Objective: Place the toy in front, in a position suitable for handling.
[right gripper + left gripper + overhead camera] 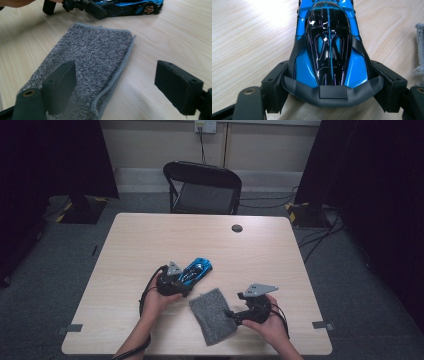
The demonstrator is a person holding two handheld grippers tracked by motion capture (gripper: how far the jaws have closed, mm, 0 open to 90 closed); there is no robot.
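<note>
1. Nearest, my right gripper [234,316] hovers with jaws spread and nothing between them, just at the right edge of the grey cloth [214,315], which lies flat near the table's [130,245] front.
2. Farther and left, my left gripper [184,281] clamps the rear of the blue toy car [197,270], both pads pressing its flanks; the car rests on the wood, nose pointing away.
3. Judging by this, the car is secured but the cloth is not yet picked up, so any wiping remains ahead.
</note>
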